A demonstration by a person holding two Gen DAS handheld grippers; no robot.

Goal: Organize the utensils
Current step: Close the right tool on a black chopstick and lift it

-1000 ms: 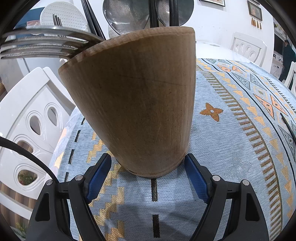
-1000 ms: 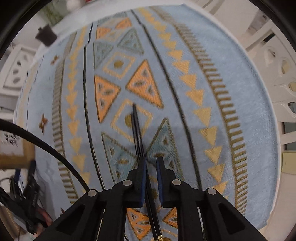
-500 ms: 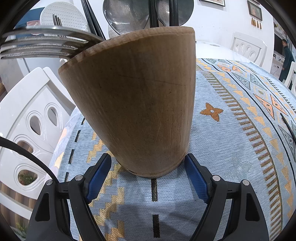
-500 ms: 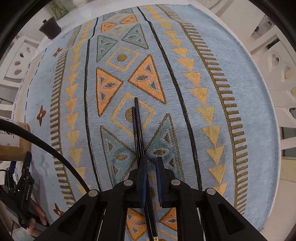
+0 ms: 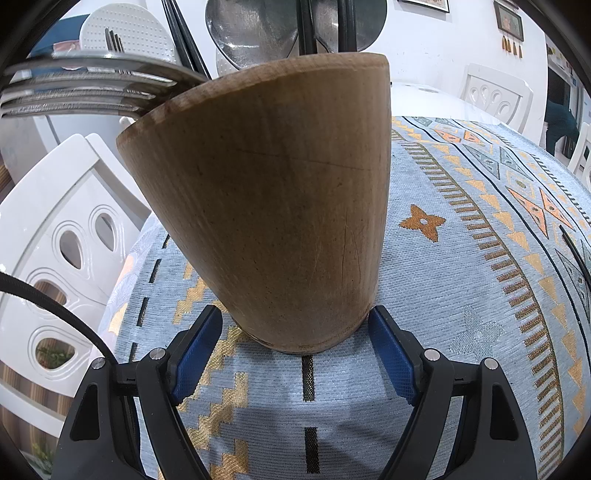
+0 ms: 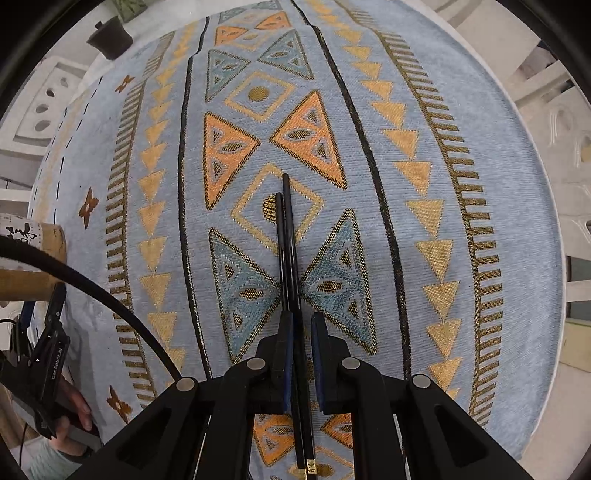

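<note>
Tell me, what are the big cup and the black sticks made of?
The utensil holder looks like wood: matte brown, with fine grain lines and small scratches. The chopsticks are glossy black, probably lacquered wood or plastic; a light streak runs along them, and a gold patterned band marks the near end.

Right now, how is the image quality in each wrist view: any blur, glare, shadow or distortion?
Left wrist: sharp on the wooden holder; fork tines near the rim look stretched and soft; glare on the spoon bowls; soft shadow on the tablecloth. Right wrist: crisp chopsticks, strong fisheye bulge, dark vignette.
</note>
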